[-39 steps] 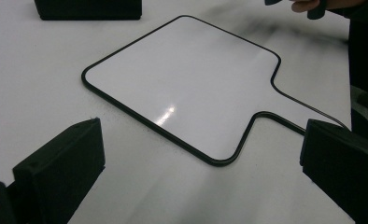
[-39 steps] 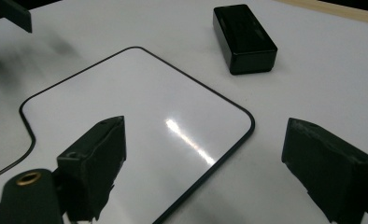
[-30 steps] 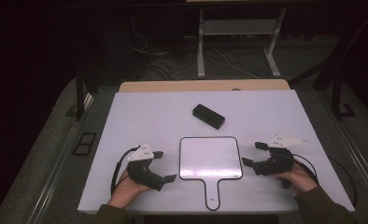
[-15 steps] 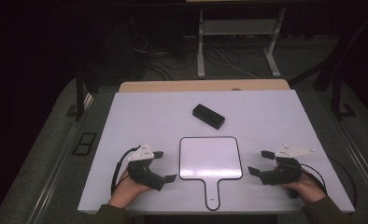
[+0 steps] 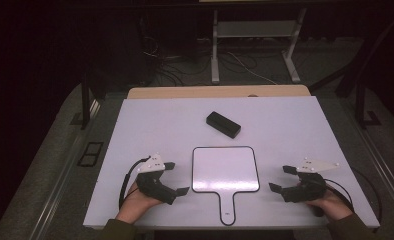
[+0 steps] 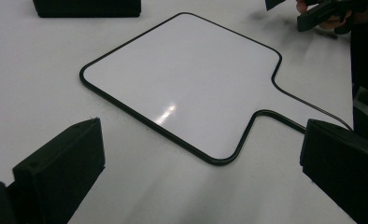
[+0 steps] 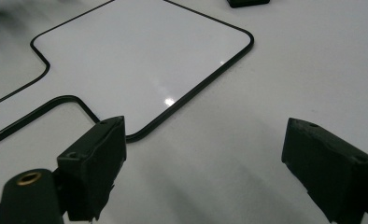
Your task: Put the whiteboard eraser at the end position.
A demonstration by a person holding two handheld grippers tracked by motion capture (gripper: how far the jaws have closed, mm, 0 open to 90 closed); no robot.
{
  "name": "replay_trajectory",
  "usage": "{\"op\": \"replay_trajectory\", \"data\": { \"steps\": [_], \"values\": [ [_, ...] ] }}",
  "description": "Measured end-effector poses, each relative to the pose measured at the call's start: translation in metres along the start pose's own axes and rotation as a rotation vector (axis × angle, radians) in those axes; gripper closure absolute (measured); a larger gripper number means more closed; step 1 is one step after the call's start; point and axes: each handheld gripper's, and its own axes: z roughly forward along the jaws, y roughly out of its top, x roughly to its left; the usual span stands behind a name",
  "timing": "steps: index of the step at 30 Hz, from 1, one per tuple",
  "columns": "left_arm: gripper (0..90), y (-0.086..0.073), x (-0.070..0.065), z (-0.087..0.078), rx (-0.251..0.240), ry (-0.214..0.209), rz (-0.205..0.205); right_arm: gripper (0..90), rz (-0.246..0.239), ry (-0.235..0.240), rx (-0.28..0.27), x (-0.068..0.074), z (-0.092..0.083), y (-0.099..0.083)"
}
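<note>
While both claws gape empty, paddle whiteboard [image 5: 225, 169] lies flat between them

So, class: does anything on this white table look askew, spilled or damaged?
Only the small black rectangular box lies at a slant to the table's edges. The black-rimmed white paddle-shaped board lies flat and square; nothing is spilled or broken.

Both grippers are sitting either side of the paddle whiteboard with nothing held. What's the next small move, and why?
Probably ease the right gripper in toward the whiteboard's near right corner. Its jaws stand open and empty, pointing at that edge with bare table between. The left gripper is open too, beside the left edge.
</note>
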Motion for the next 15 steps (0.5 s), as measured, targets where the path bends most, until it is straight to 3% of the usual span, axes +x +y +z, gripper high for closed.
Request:
{"op": "replay_trajectory", "data": {
  "steps": [15],
  "values": [
    [0.0,0.0004,0.0000,0.0006,0.002,0.000,0.000,12.5,-0.002,0.007,-0.006,0.0000,-0.0012,0.0004]
  ]
}}
